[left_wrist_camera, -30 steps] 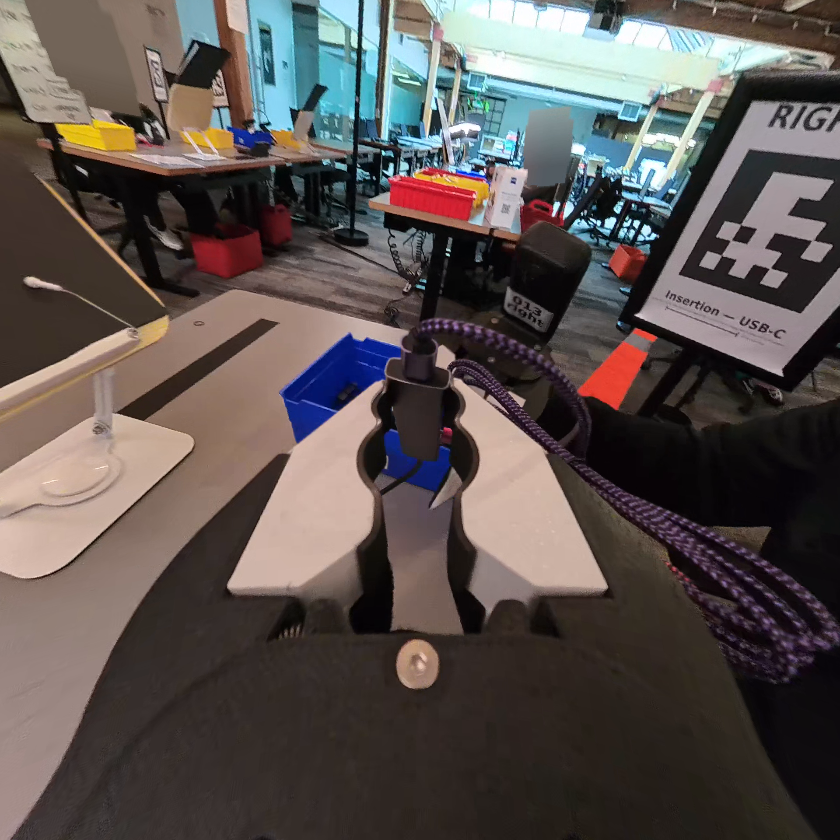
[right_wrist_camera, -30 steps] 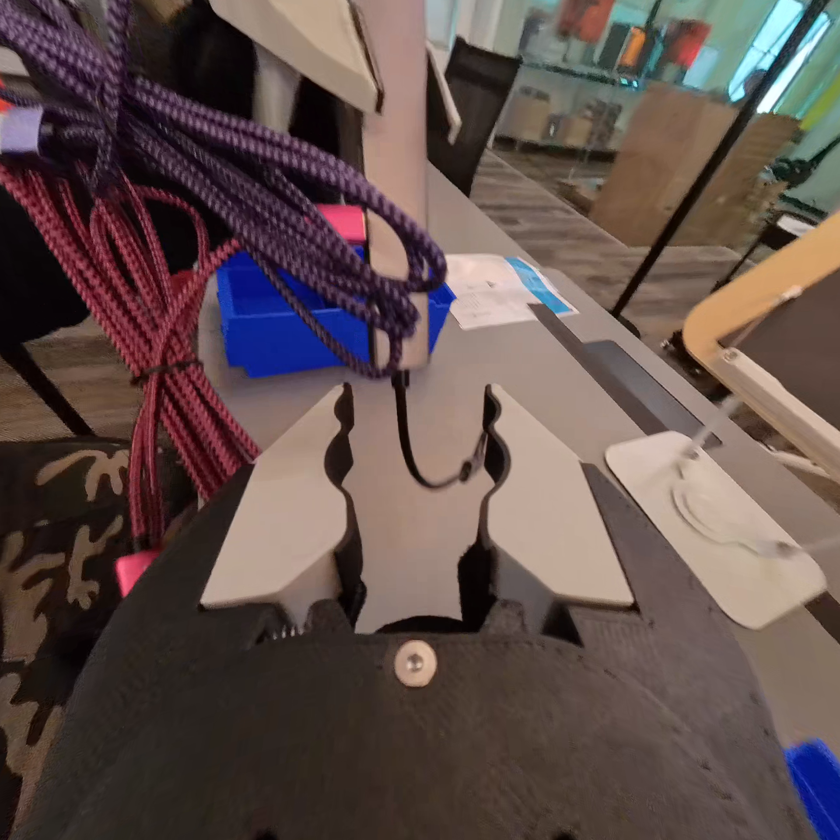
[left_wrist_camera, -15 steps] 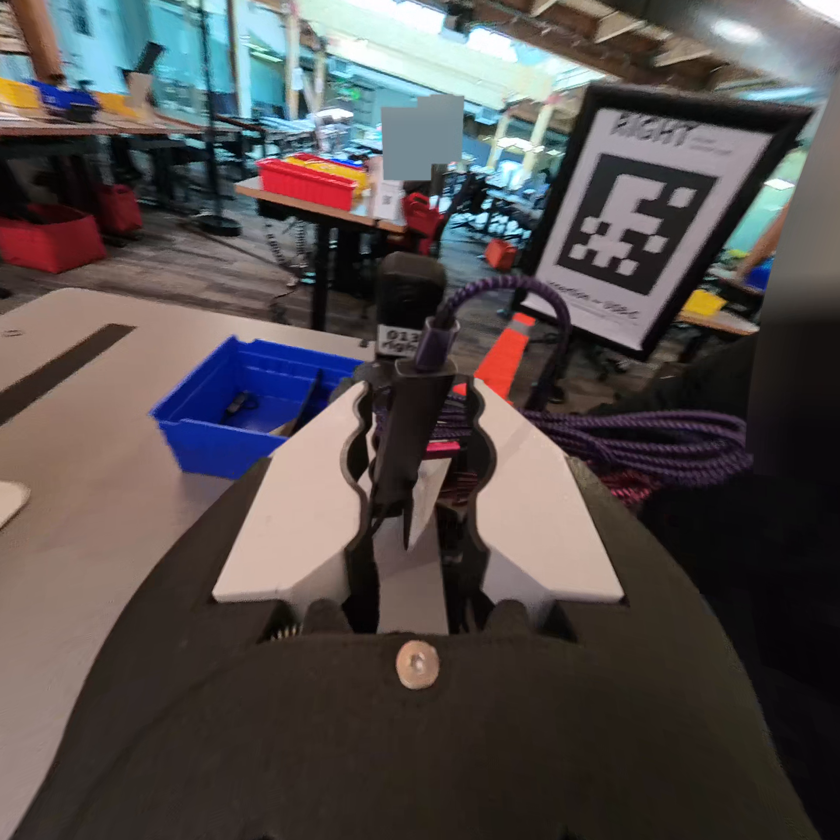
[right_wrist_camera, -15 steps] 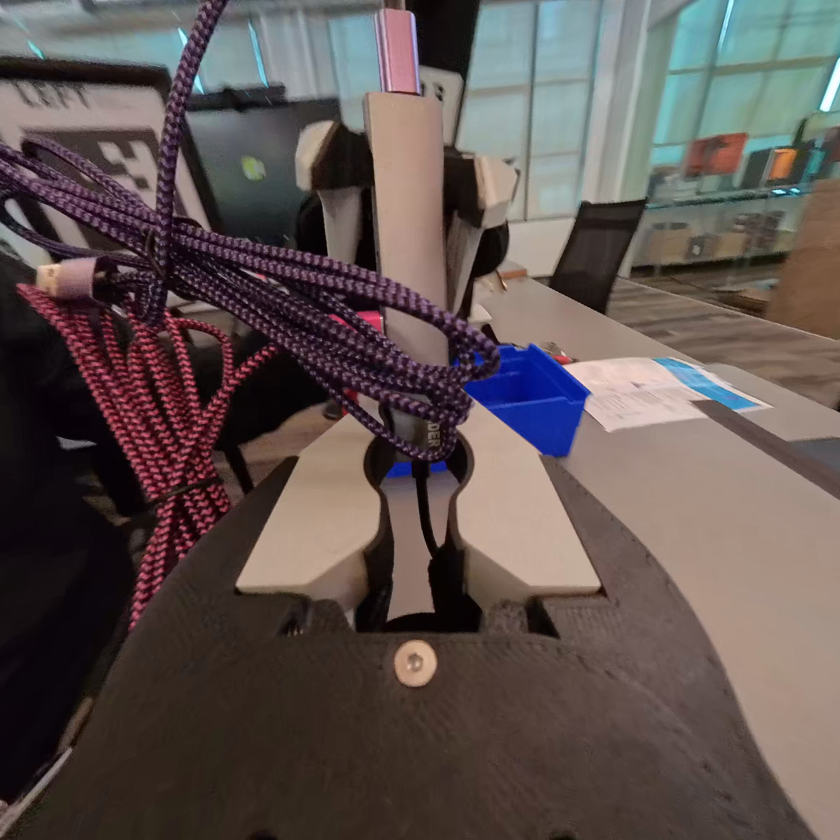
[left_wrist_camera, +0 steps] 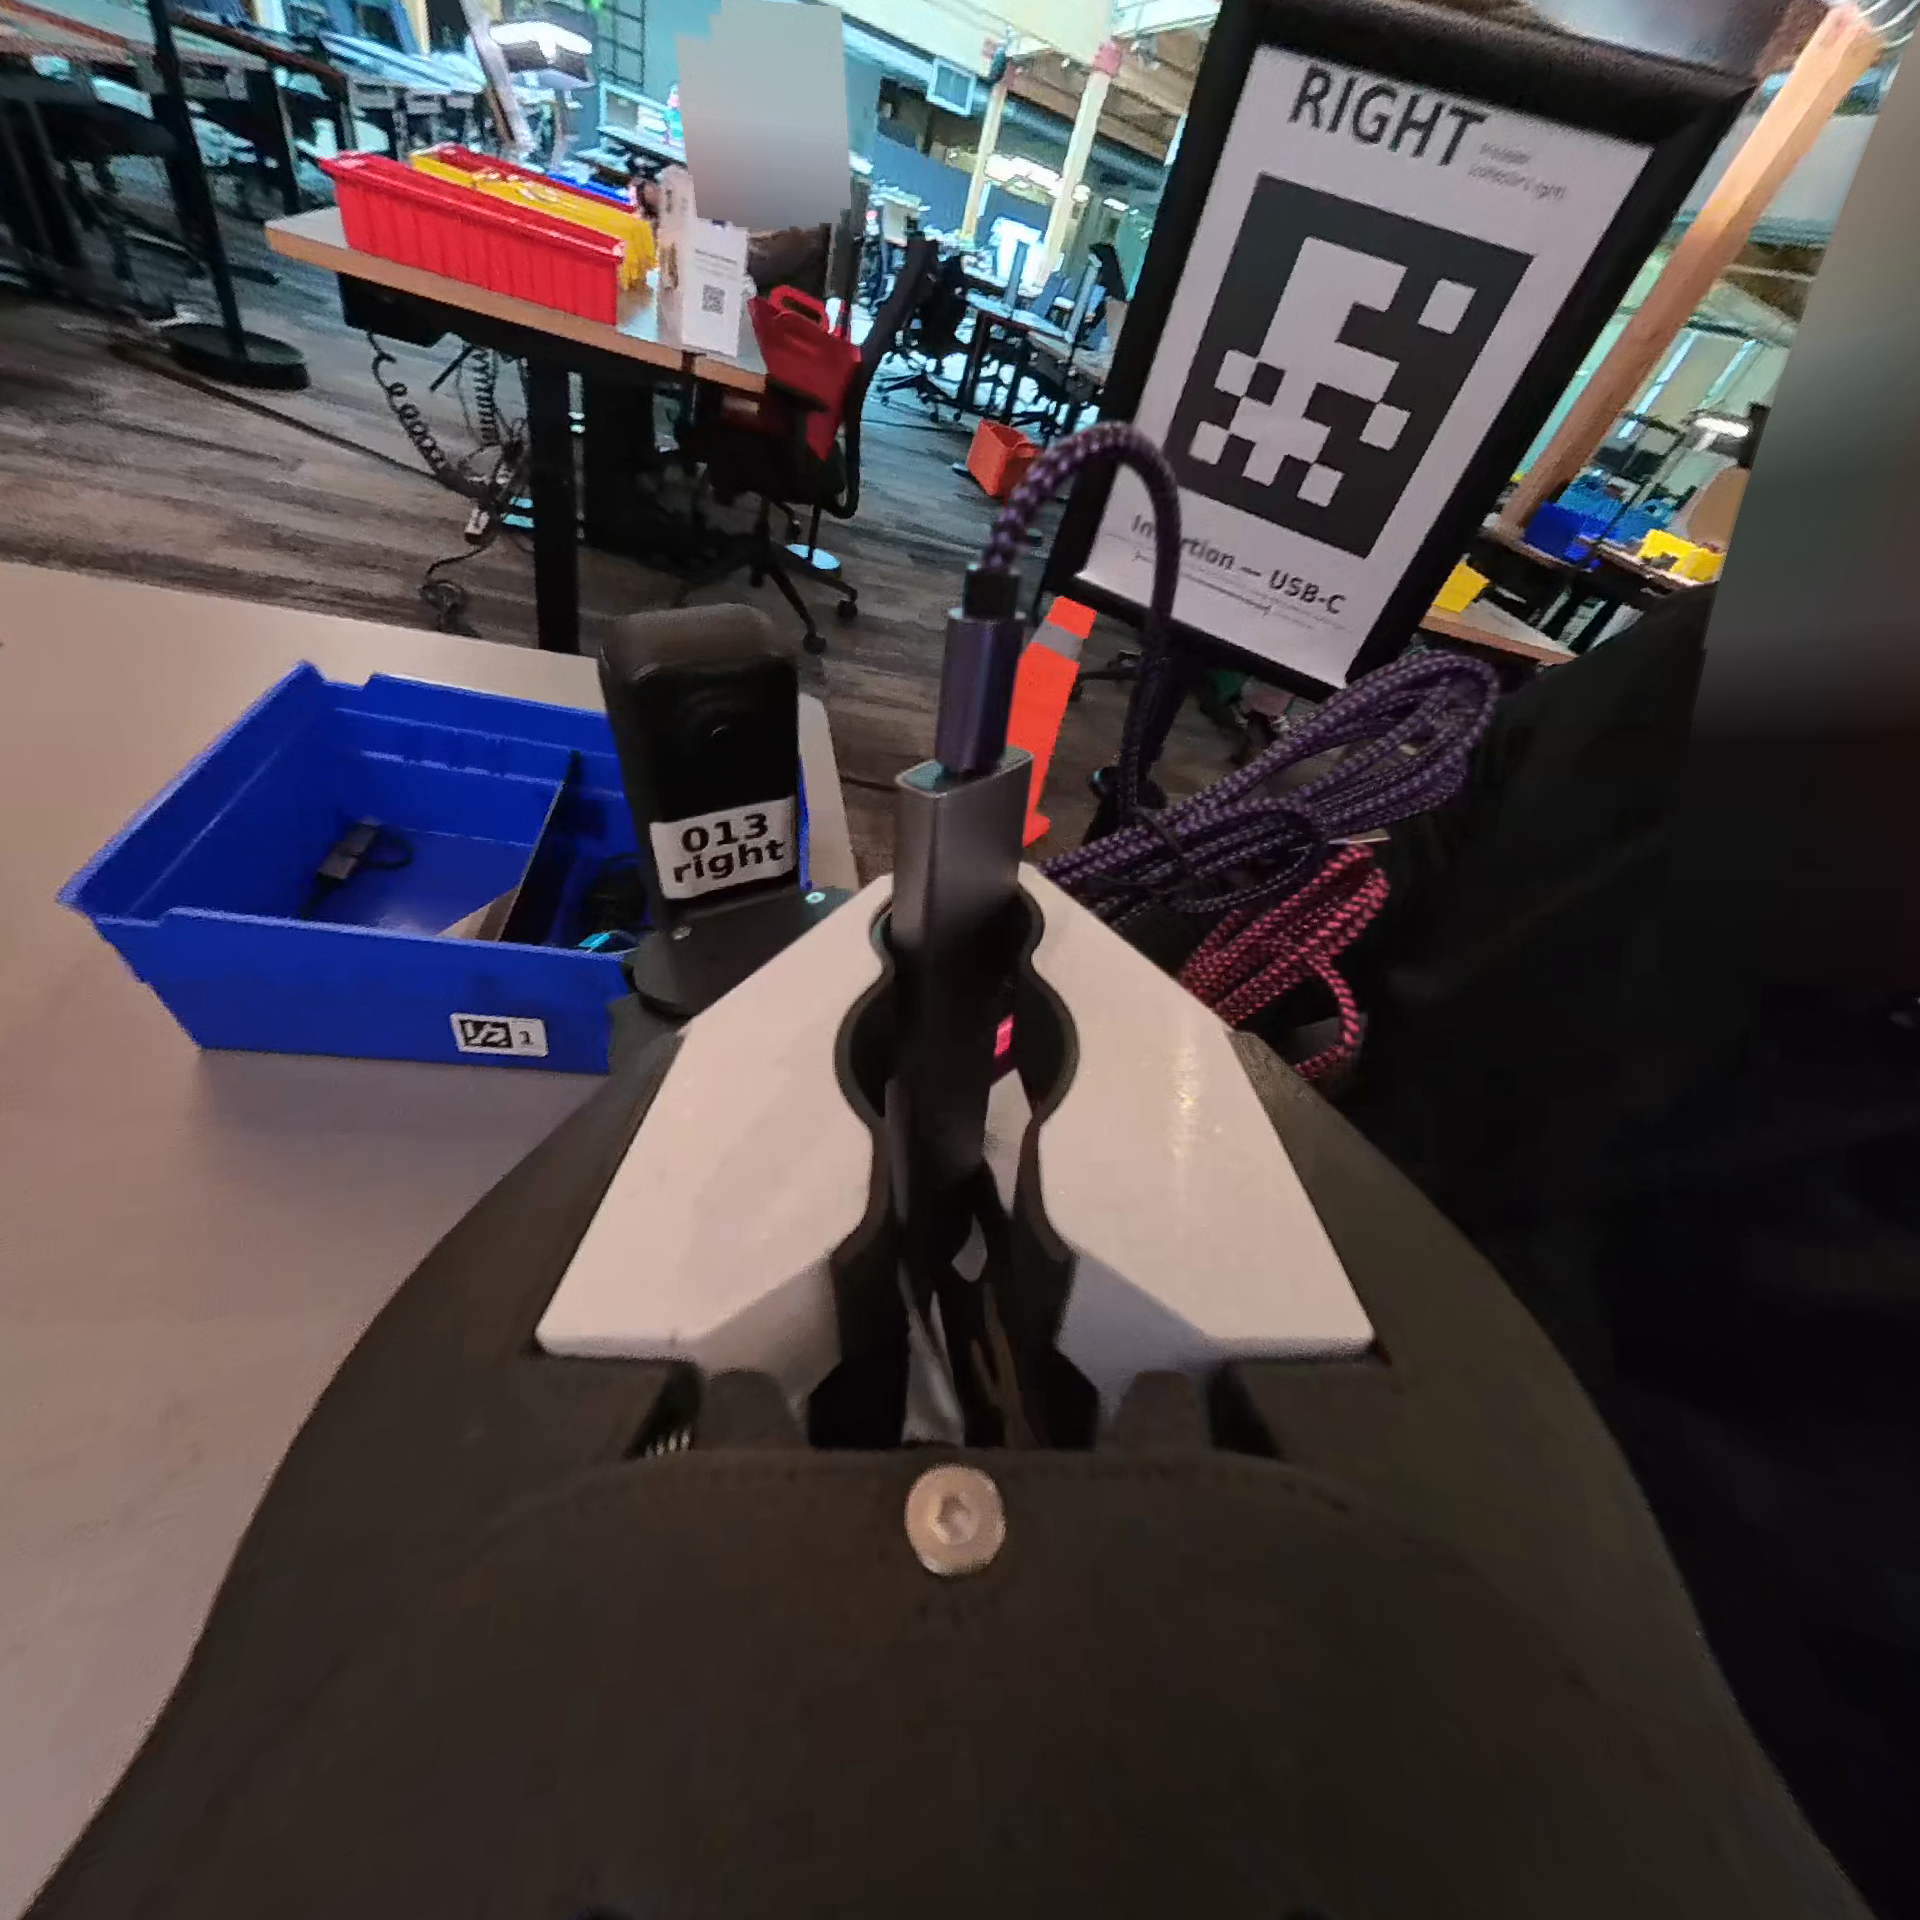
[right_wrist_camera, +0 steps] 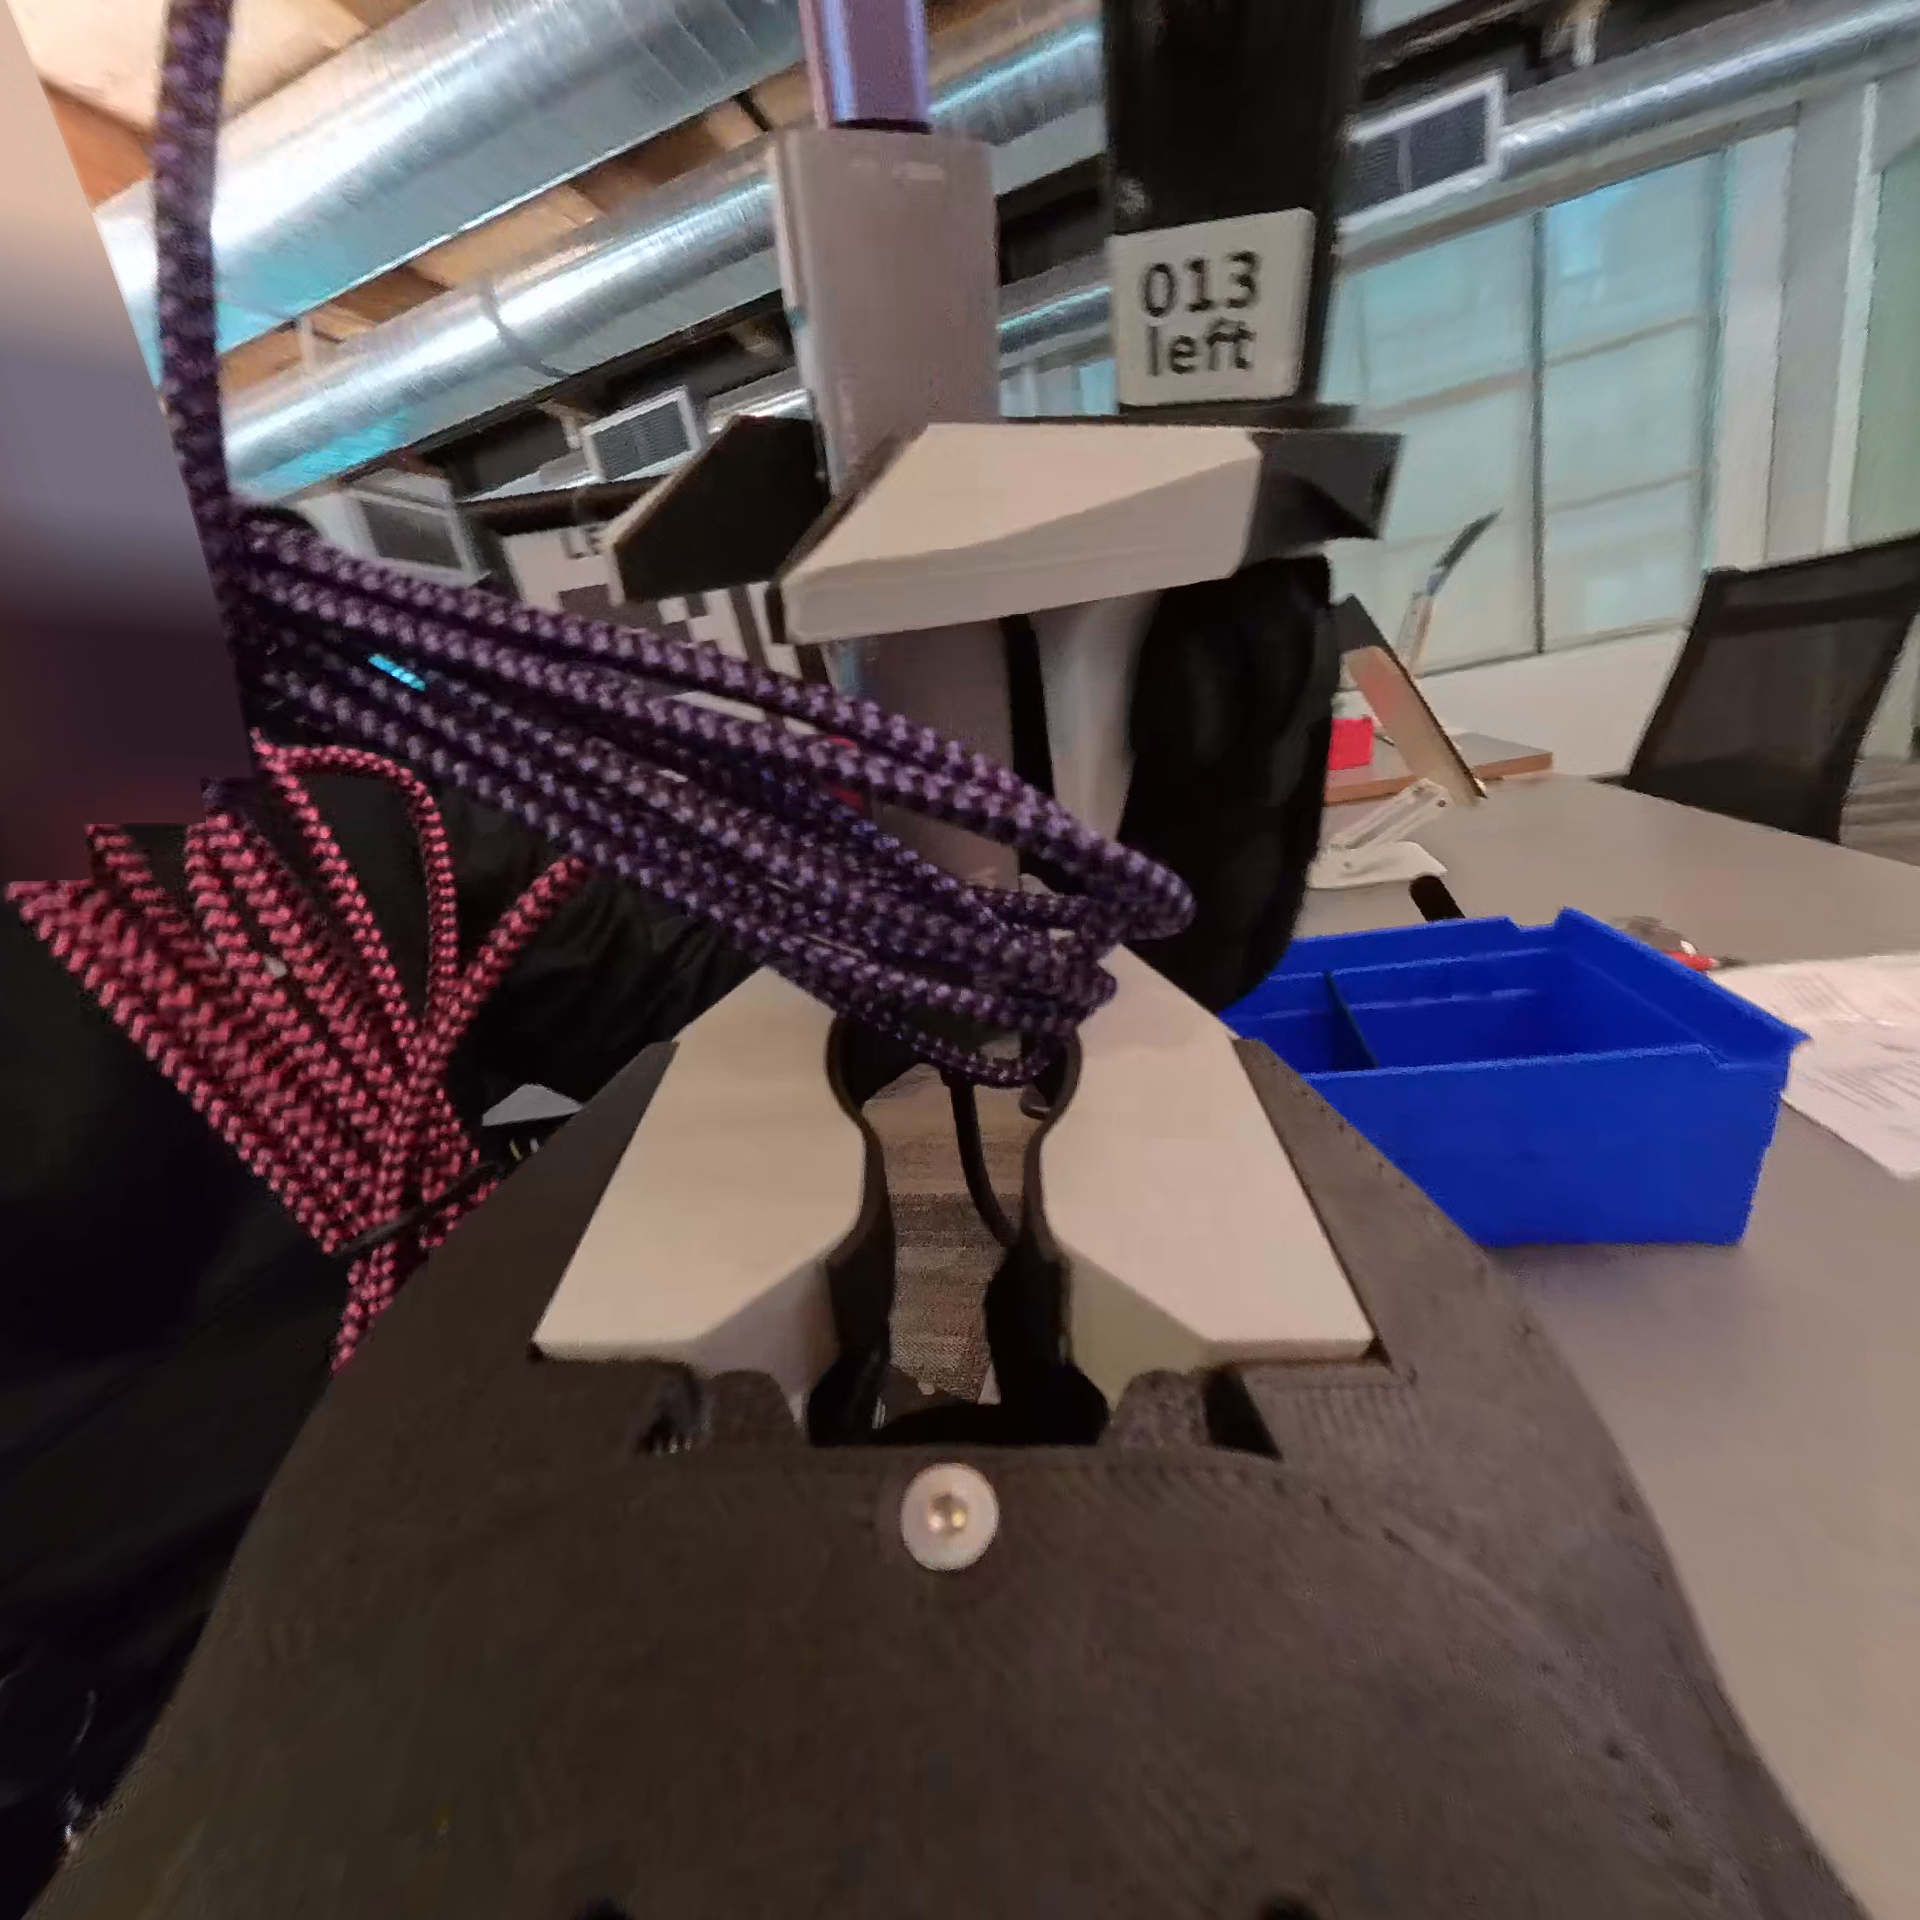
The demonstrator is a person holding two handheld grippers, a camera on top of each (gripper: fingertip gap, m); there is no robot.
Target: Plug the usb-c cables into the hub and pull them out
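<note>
Far left on the grey table [left_wrist_camera: 208,1195]: blue bin [left_wrist_camera: 343,966], small adapters lying inside.

Centre: left gripper [left_wrist_camera: 961,997], jaws clamped on the grey hub [left_wrist_camera: 951,862], which is held upright. Purple cable [left_wrist_camera: 1101,499] plug seated in the hub's top port; its coil hangs to the right.

Right: pink cable [left_wrist_camera: 1299,956] bundle hangs beside the purple coil, apparently unplugged.

Right gripper [right_wrist_camera: 951,1081]: jaws nearly together just under the hub's lower end [right_wrist_camera: 935,748], with the purple loops and a thin black lead [right_wrist_camera: 971,1164] between them; whether it grips anything, cannot tell.

Progress estimate: one insertion done; pink insertion and both pull-outs remain.
</note>
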